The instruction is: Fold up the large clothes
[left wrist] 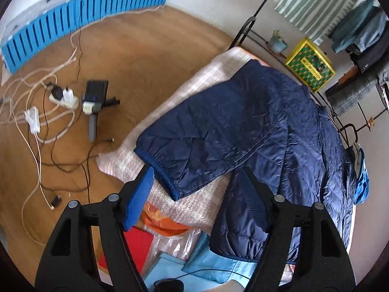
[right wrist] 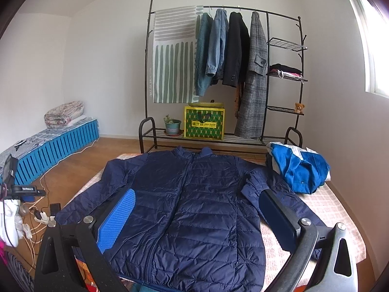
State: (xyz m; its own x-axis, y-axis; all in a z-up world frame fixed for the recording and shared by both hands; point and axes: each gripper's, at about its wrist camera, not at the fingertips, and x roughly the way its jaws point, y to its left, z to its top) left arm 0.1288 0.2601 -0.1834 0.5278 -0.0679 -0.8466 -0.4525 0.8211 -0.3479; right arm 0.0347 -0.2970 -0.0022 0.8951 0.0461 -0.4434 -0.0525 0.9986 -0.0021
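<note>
Our left gripper (left wrist: 197, 185), jaws apart, hangs just short of the navy jacket's (right wrist: 194, 206) left cuff (left wrist: 158, 170) at the bed's (right wrist: 335, 209) left edge, the right gripper (right wrist: 197, 209) likewise parted over the hem.

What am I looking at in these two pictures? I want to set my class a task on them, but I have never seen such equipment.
No robot here: a person holds a two-fingered claw in each hand, with a wide-angle camera on each looking along its fingers. One picture comes from the left claw, the other from the right claw. The black arms with blue pads at the bottom are the claws. Both are open and hold nothing. A dark blue padded jacket lies spread flat, zipped front up, on a pale cover, ready for folding. A crumpled blue and white garment lies beside it. Behind stands a clothes rack with hanging coats.
</note>
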